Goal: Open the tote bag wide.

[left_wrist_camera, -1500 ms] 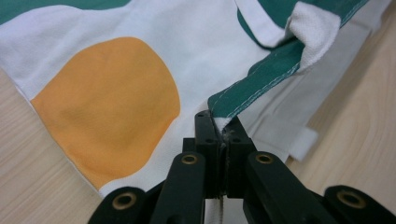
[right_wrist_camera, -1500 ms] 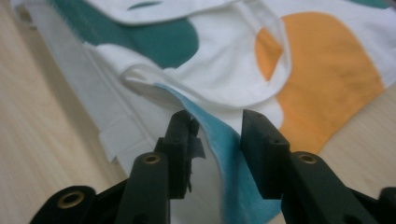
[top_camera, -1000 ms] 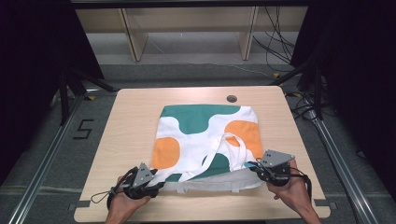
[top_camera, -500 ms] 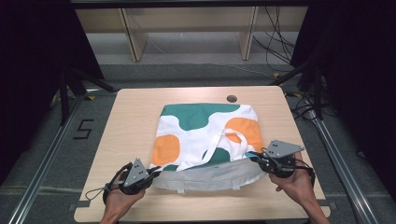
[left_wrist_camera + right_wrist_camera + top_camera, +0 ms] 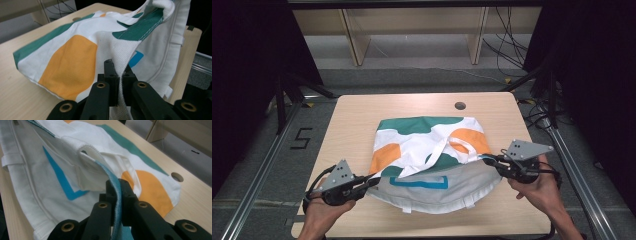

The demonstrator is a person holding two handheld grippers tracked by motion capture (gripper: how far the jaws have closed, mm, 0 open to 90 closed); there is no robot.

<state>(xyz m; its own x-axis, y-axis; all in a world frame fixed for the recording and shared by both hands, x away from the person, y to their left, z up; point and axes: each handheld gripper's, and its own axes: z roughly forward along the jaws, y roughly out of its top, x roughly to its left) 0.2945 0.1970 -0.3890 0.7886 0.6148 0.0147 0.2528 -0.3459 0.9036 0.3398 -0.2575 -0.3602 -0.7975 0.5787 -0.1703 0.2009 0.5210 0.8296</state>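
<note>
Since the earlier frames the near edge of the tote bag (image 5: 432,160) has been drawn apart and lifted, so that its white inner lining (image 5: 437,192) with a blue rectangular outline (image 5: 419,182) is now exposed where the bag previously lay flatter and more closed, and the two grippers have been carried farther apart. The bag, printed in white, green and orange patches, is spread over the middle of the table (image 5: 357,115), with its white strap handles (image 5: 447,147) lying across the top panel. Its left near corner is pinched by the left gripper (image 5: 371,182), whose jaws are seen in the left gripper view (image 5: 119,75) closed tight on a fold of white fabric. The opposite side of the opening is held by the right gripper (image 5: 486,159), whose jaws in the right gripper view (image 5: 117,192) are closed on a blue-edged hem. Each gripper is held in a hand, the left hand (image 5: 319,212) and the right hand (image 5: 539,187) entering from the bottom edge. The table is of pale wood with a round cable hole (image 5: 460,106) near its far edge. Beyond it grey floor, wooden shelving legs (image 5: 354,40) and loose cables (image 5: 507,30) are seen, and a "5" mark (image 5: 302,138) is laid on the floor at the left.
</note>
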